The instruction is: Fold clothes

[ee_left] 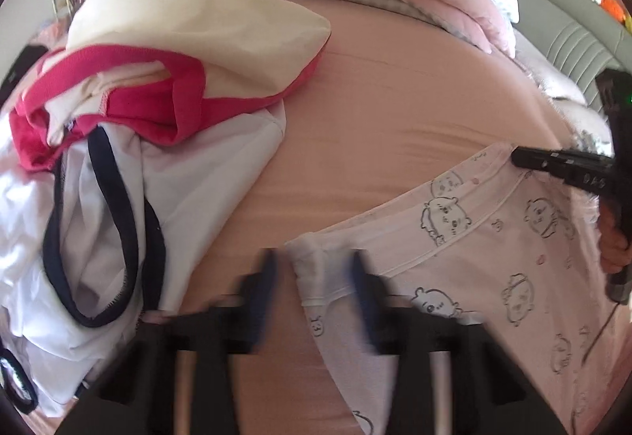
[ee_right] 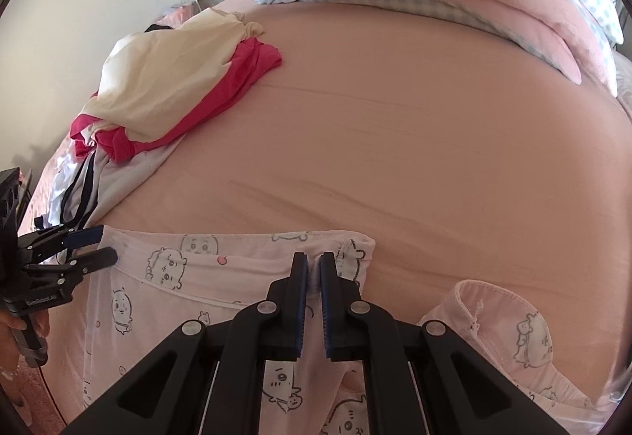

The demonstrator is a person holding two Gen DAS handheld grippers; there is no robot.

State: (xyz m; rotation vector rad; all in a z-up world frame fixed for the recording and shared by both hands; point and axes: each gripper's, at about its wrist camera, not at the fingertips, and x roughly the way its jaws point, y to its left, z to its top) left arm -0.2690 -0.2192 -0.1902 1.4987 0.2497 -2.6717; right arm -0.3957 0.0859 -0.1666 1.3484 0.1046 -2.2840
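Clearly, in the left wrist view the left tongs (ee_left: 312, 277) stand spread and blurred astride the near corner of the printed pyjama top (ee_left: 493, 257), which lies flat on the bed (ee_left: 395, 99). If they lift without pressing, that corner will probably stay behind and the fold go crooked. In the right wrist view the right tongs (ee_right: 314, 265) are pressed together on the top's far hem; the unfolded pile (ee_right: 158, 99) lies near on the left and a second printed piece (ee_right: 513, 324) just beside on the right — either could be caught.
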